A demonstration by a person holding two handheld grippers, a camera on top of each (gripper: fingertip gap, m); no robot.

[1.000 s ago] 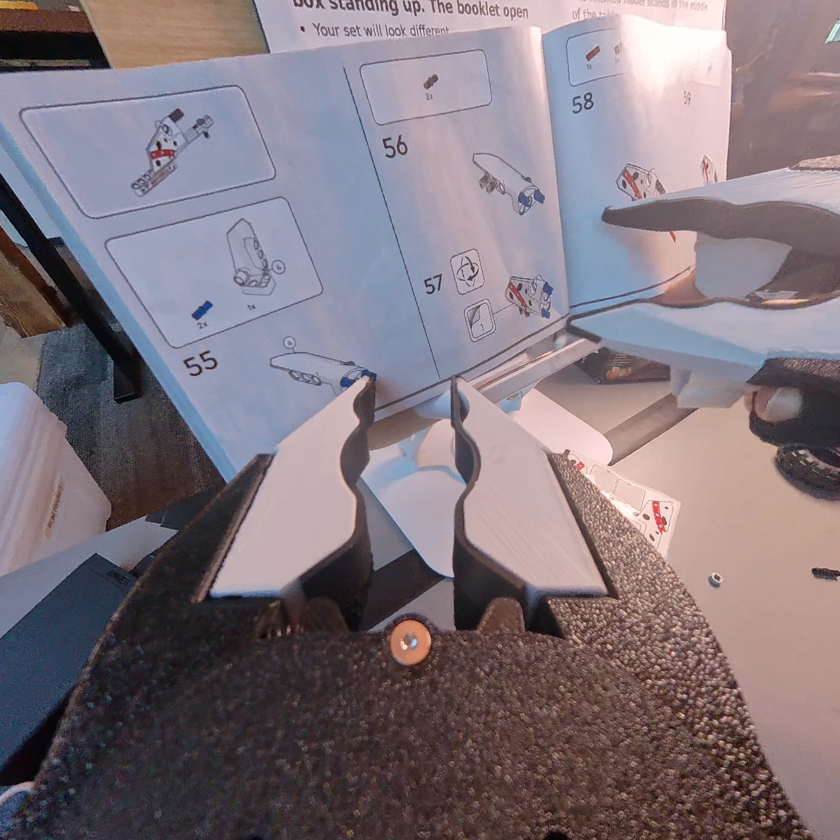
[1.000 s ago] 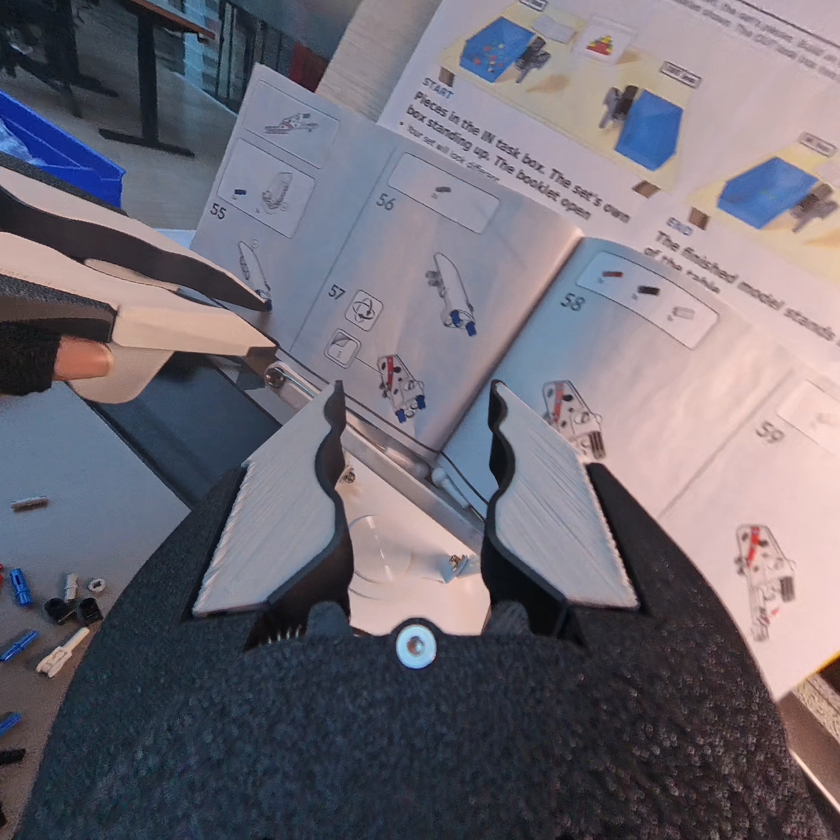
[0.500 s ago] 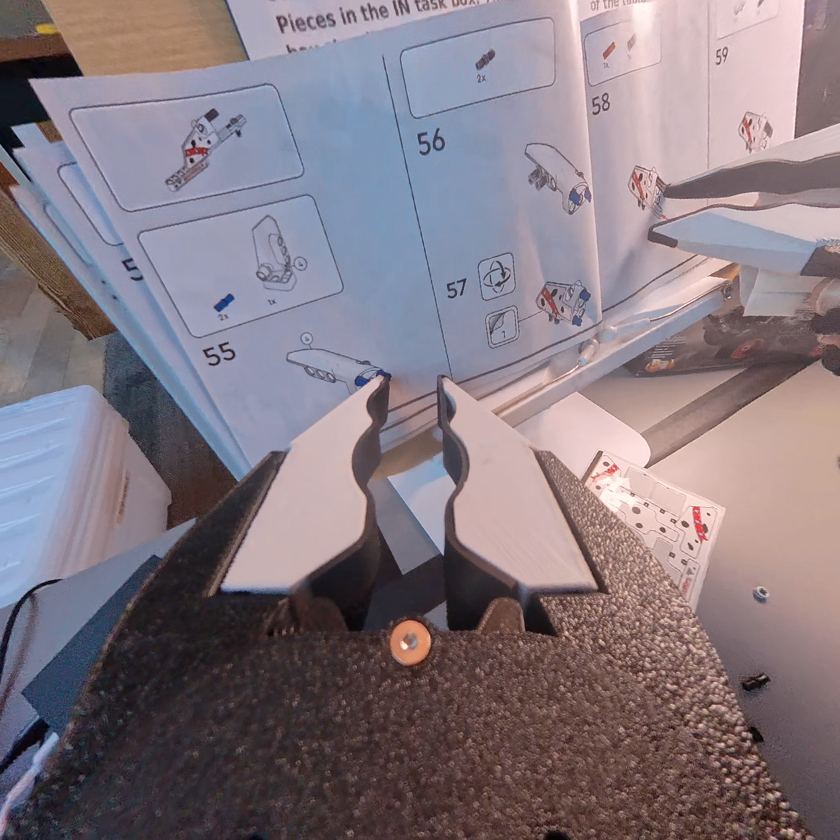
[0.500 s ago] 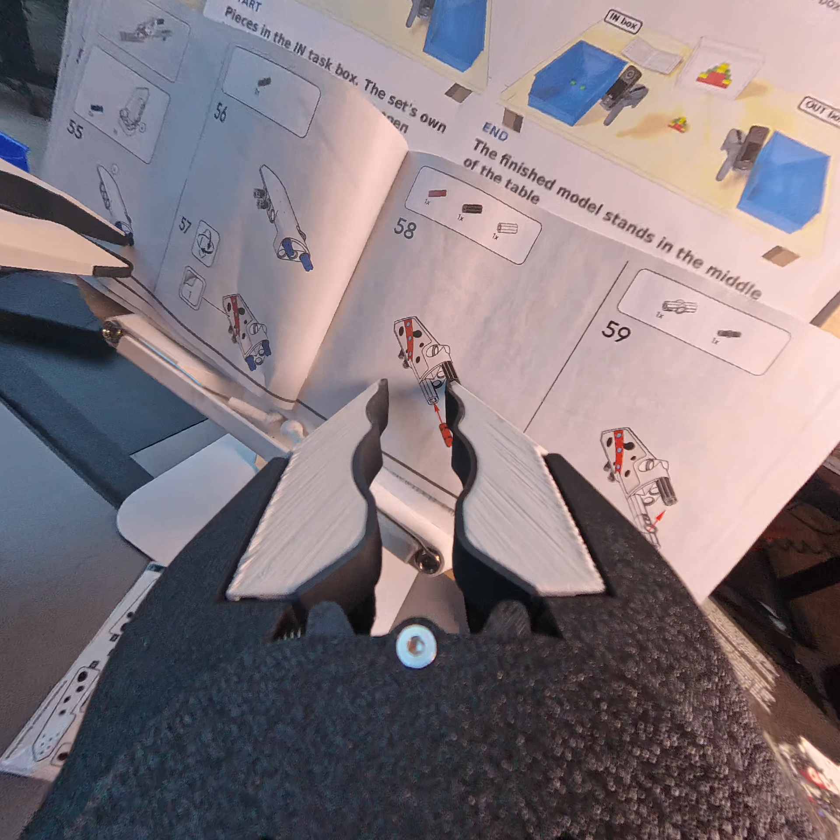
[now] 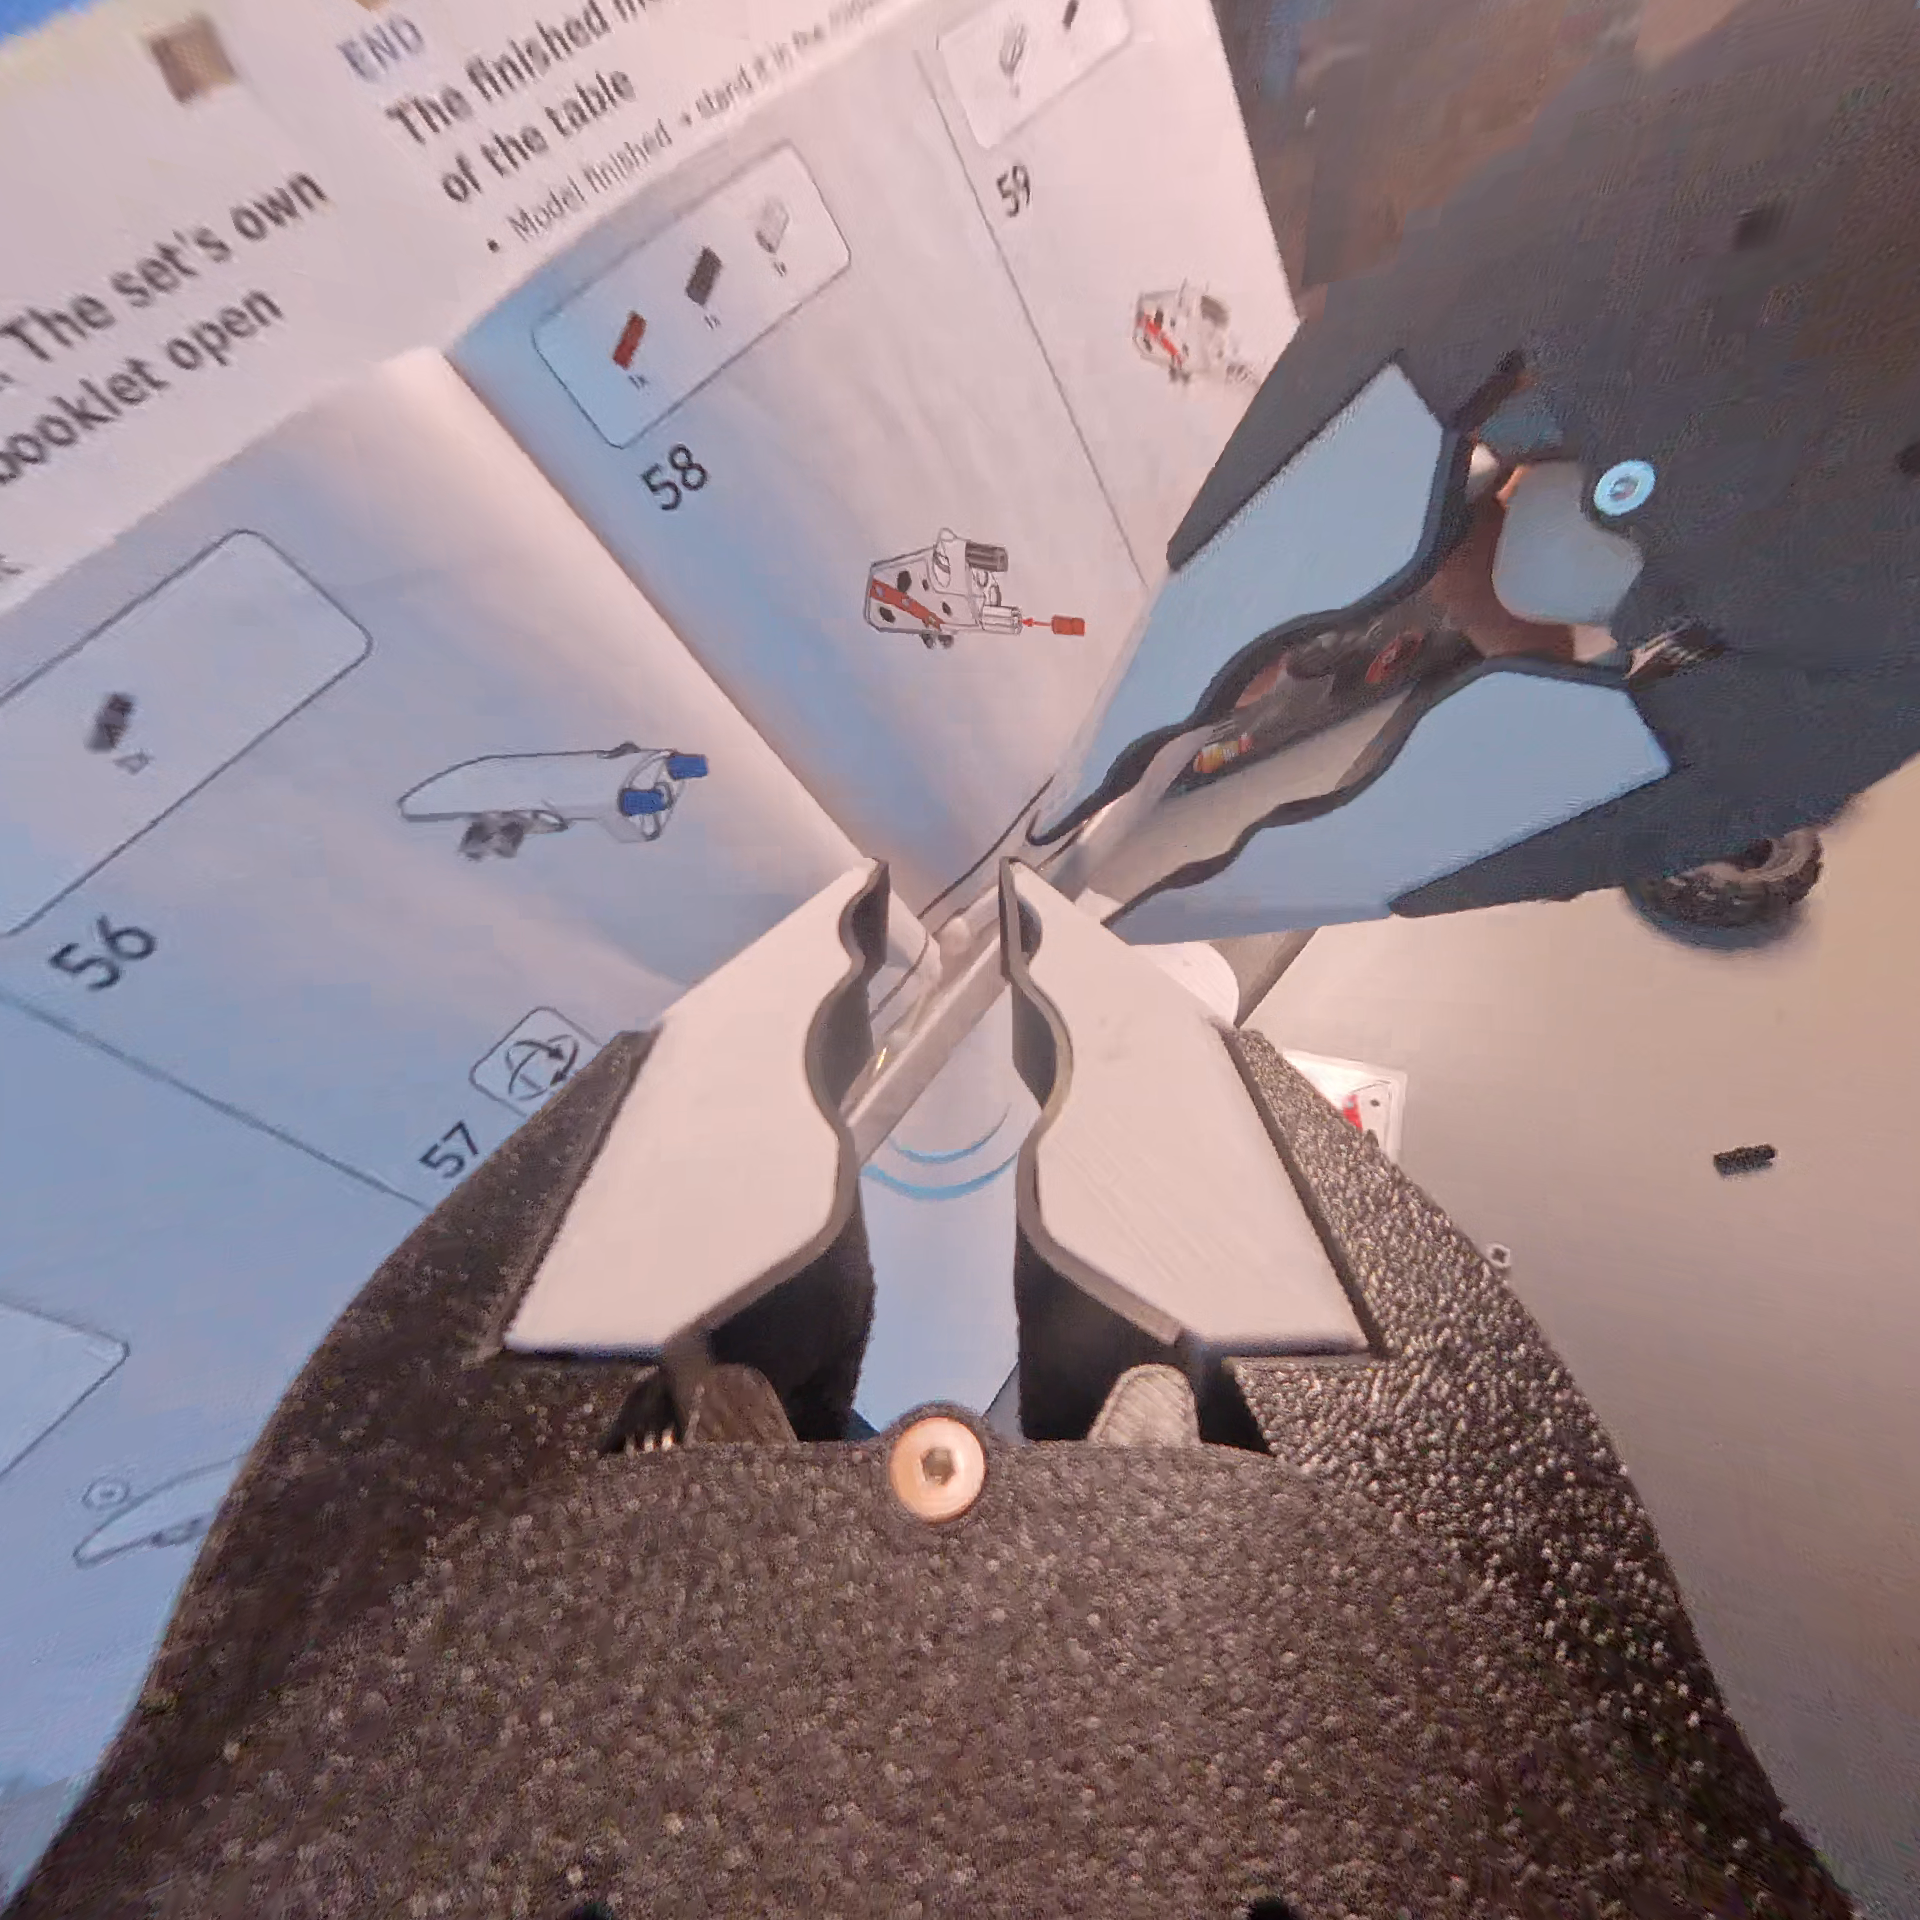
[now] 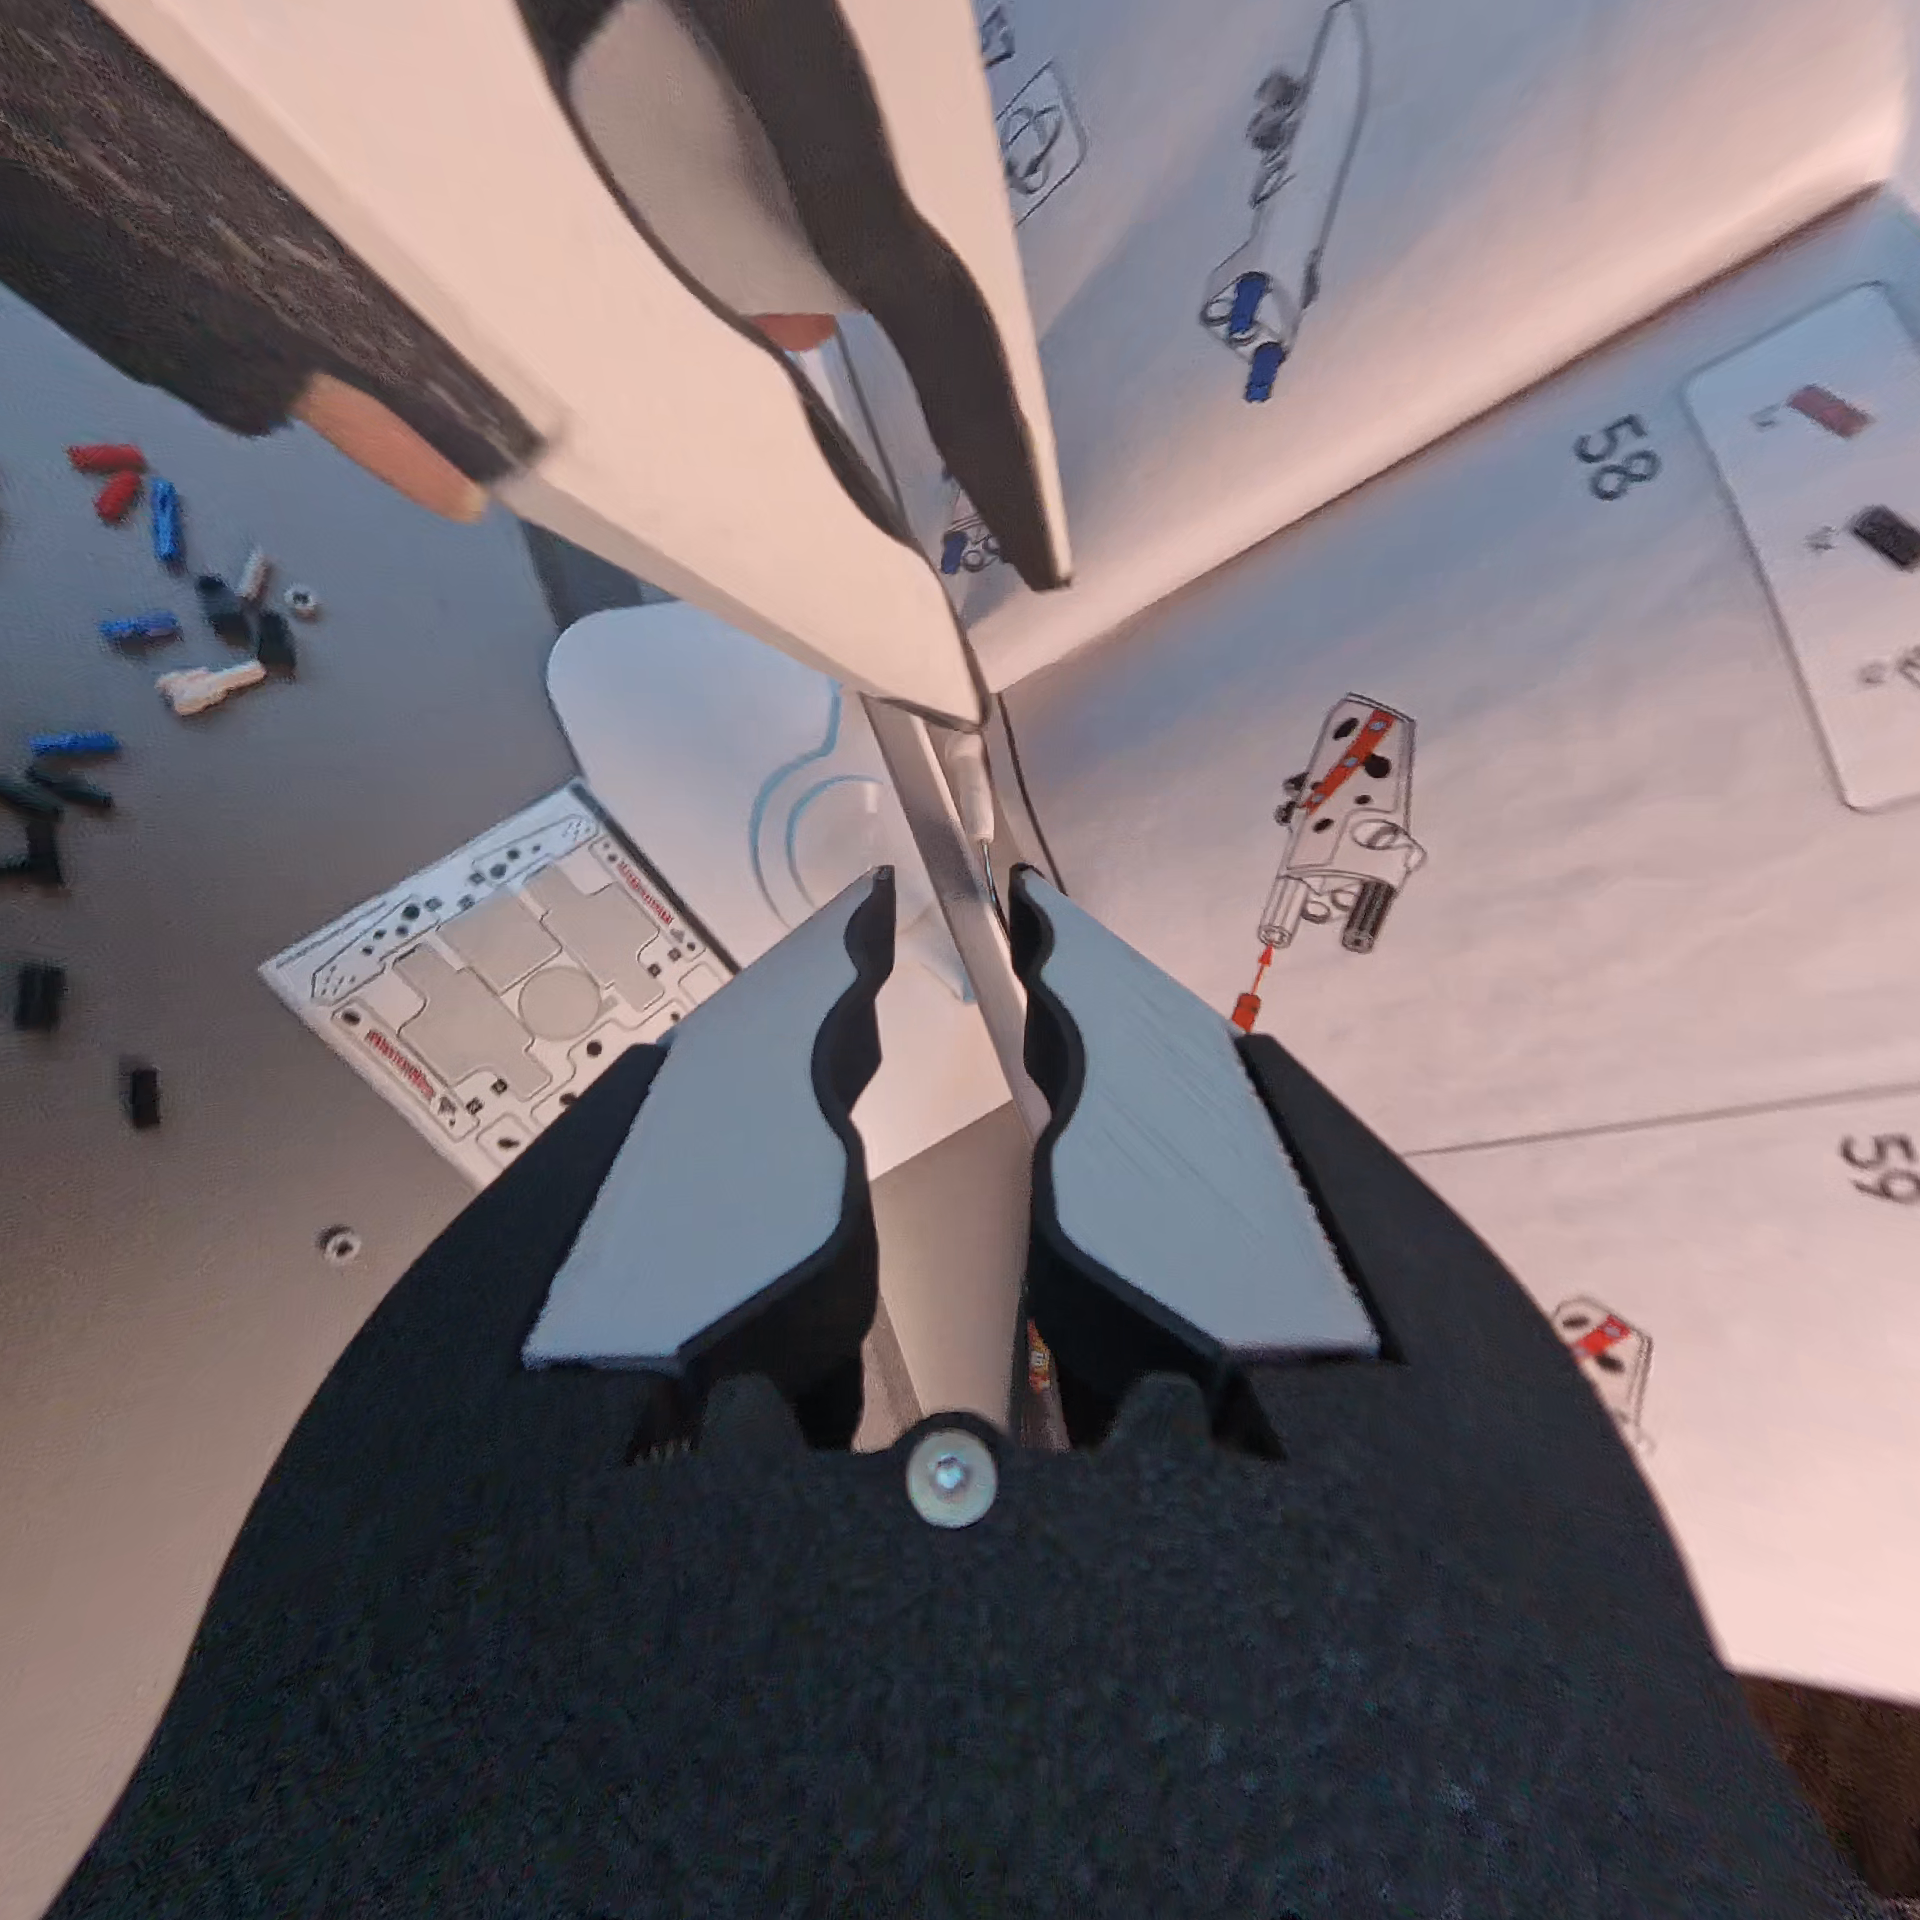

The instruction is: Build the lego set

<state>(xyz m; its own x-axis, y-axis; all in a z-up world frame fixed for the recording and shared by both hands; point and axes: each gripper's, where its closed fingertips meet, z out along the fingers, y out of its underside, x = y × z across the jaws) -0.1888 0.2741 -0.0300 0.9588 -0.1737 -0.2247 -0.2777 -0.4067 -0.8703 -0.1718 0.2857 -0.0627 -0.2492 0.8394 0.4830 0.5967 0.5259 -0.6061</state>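
The instruction booklet (image 5: 831, 623) stands open on a white stand with a metal ledge (image 5: 935, 997); it also shows in the right wrist view (image 6: 1558, 727). My left gripper (image 5: 940, 894) is open by a narrow gap, with the ledge running between its jaws at the booklet's lower middle. My right gripper (image 6: 951, 894) is open by a similar gap astride the same ledge (image 6: 966, 935). The two grippers almost meet: the right one (image 5: 1081, 878) comes in from the right, the left one (image 6: 1013, 655) from the upper left. Neither visibly holds a brick.
Loose red, blue, black and white pieces (image 6: 156, 623) lie on the grey table to the left. A sticker sheet (image 6: 499, 966) lies by the stand's white base (image 6: 675, 727). A black pin (image 5: 1743, 1158) and a tyre (image 5: 1745, 883) lie to the right. A poster (image 5: 312, 208) stands behind. The left gripper's tips are roughly 4 centimeters from the right gripper's.
Both grippers have moved in to the booklet's lower middle and now nearly touch at the stand's ledge. Both views have rolled. The right gripper's jaws have narrowed over the last second.
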